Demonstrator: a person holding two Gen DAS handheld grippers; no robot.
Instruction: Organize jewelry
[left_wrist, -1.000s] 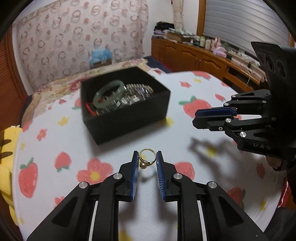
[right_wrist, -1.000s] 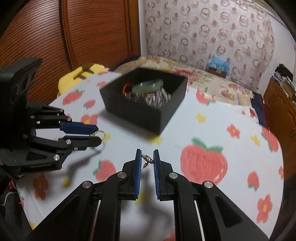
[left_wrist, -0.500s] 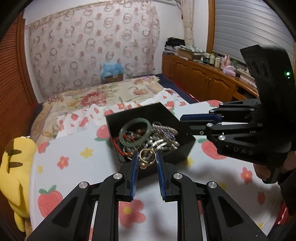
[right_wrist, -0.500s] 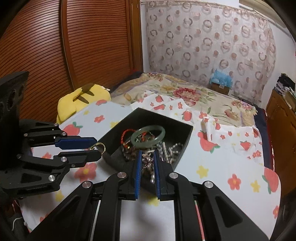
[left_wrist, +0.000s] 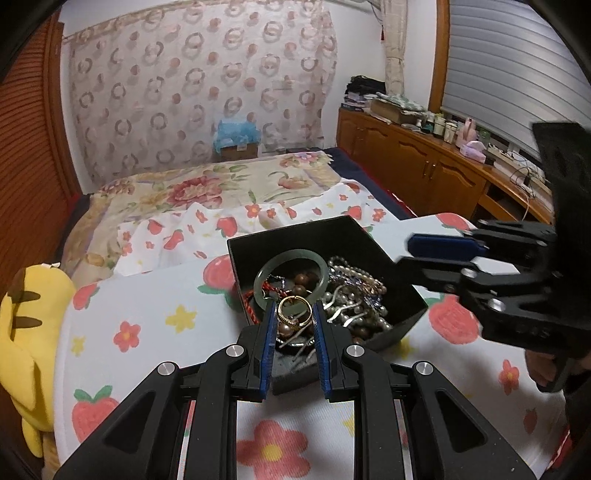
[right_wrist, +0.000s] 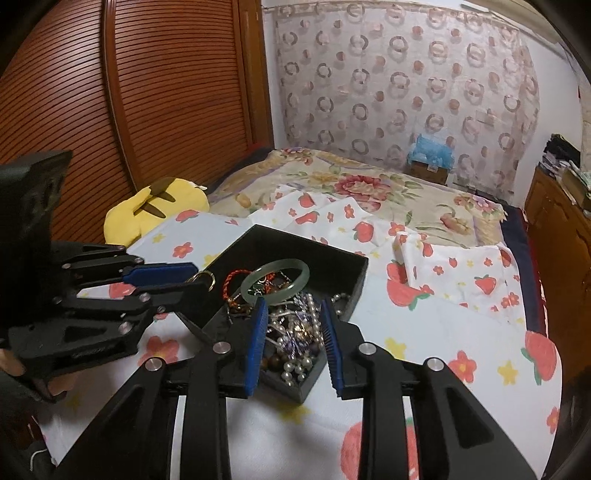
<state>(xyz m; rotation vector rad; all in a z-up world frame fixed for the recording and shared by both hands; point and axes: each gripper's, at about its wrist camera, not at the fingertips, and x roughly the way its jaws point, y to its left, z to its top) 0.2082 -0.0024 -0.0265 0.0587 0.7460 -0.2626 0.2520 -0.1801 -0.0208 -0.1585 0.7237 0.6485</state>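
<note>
A black jewelry box (left_wrist: 410, 314) (right_wrist: 354, 277) stands on the strawberry-print cloth, holding a jade bangle (left_wrist: 321, 264) (right_wrist: 303, 273), pearl strands and beads. My left gripper (left_wrist: 294, 314) is shut on a gold ring with a pearl (left_wrist: 293, 314) and holds it over the box's near side; the ring also shows in the right wrist view (right_wrist: 207, 277). My right gripper (right_wrist: 293, 321) is open and empty above the box, and shows in the left wrist view (left_wrist: 432, 254).
A yellow plush toy (left_wrist: 26, 325) (right_wrist: 155, 206) lies at the cloth's left edge. A floral bedspread (left_wrist: 207, 184) lies beyond the box. Wooden cabinets (left_wrist: 424, 166) with clutter run along the right wall.
Both grippers rose from the cloth and moved over the box. The right gripper opened and the small earring it held is gone from its jaws. The left still holds the ring.
</note>
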